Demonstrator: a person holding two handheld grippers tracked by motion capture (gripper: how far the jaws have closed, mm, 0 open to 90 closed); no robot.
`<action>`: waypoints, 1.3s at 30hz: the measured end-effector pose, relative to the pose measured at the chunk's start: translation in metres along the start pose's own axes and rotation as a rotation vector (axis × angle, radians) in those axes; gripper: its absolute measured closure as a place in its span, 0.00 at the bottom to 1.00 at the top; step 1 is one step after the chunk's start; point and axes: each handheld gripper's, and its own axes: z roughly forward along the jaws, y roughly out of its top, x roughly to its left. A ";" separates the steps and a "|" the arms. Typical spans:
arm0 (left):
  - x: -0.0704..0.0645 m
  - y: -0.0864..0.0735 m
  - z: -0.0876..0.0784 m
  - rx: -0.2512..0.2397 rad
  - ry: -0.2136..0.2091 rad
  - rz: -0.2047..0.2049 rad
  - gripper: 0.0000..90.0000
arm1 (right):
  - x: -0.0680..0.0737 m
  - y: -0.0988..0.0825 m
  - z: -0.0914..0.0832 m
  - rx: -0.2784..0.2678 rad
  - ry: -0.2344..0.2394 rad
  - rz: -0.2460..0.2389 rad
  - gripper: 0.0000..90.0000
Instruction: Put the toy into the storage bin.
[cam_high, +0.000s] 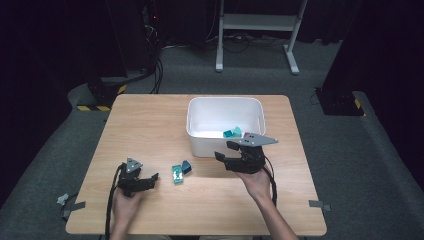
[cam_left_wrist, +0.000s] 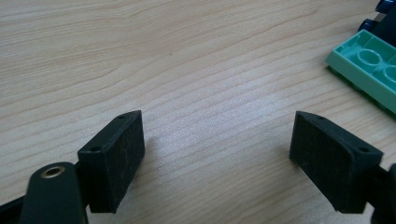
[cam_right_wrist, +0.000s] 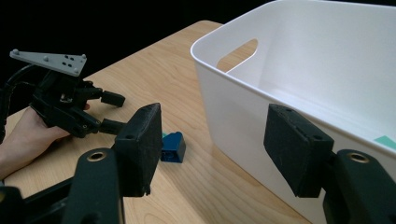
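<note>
Currently we have both grippers low over the wooden table, each held by a hand entering from the bottom of the high view. Our left gripper sits at the lower left of that frame, jaws spread wide with nothing between them; in the left gripper view its two black pads stand far apart over bare wood grain. Our right gripper is at centre right of the high view, just in front of the near wall of the white bin. Its jaws also stand wide apart and empty; in the right gripper view they frame the bin's near corner without touching it.

Between our two grippers, at lower centre of the high view, lie two small bricks on the table: a mint green brick and a dark blue brick, set just beside each other. In the left gripper view the mint green brick appears at the upper right edge, studs up, with the dark blue one at the far corner behind it. In the right gripper view the dark blue brick lies left of centre, near the bin.

Inside the bin, by its near wall, we see a teal brick and a pink brick.
</note>
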 end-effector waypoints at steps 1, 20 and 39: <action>0.000 0.000 0.000 0.000 0.000 0.000 0.20 | 0.000 -0.001 0.000 0.002 0.002 0.003 0.41; 0.000 0.000 0.000 0.000 0.001 -0.003 0.20 | 0.001 -0.024 0.009 0.030 0.024 0.003 0.45; -0.001 0.000 0.000 0.000 0.000 -0.003 0.20 | 0.011 -0.045 0.055 0.111 0.051 0.005 0.47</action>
